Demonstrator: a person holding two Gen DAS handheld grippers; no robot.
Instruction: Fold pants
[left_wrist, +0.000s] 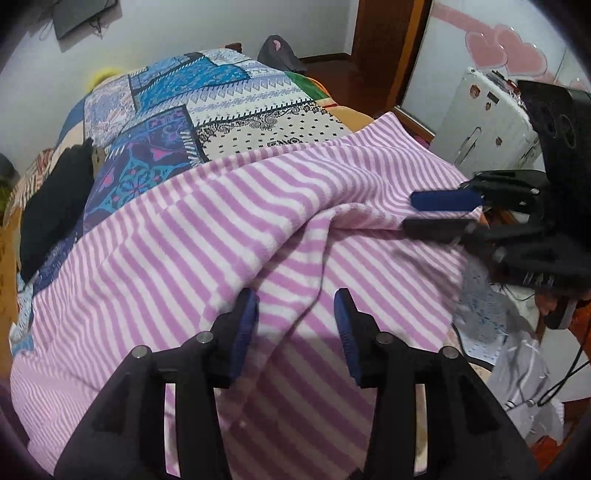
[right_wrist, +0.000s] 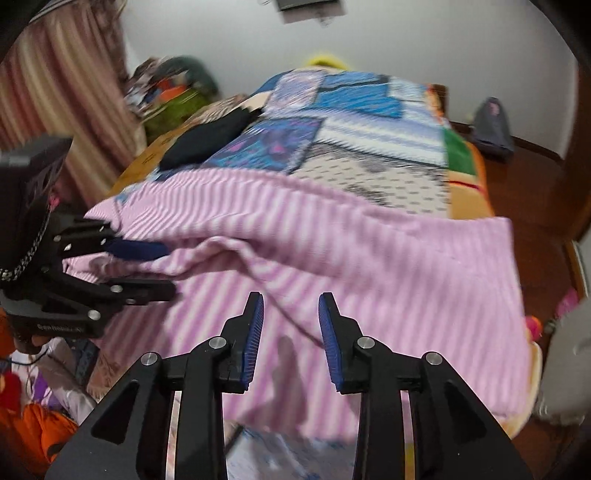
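Observation:
Pink-and-white striped pants (left_wrist: 207, 229) lie spread across the near end of the bed, with a raised fold running through the middle; they also show in the right wrist view (right_wrist: 369, 258). My left gripper (left_wrist: 295, 306) is open and empty just above the cloth; it also shows at the left in the right wrist view (right_wrist: 166, 269). My right gripper (right_wrist: 291, 306) is open and empty above the pants; in the left wrist view it (left_wrist: 410, 210) sits at the cloth's right edge by the fold.
A patterned blue patchwork bedspread (left_wrist: 192, 110) covers the bed beyond the pants. A folded black garment (left_wrist: 51, 214) lies at the bed's left edge. A white appliance (left_wrist: 491, 125) and cables stand at the right. Clutter and a curtain (right_wrist: 55, 92) are at the left.

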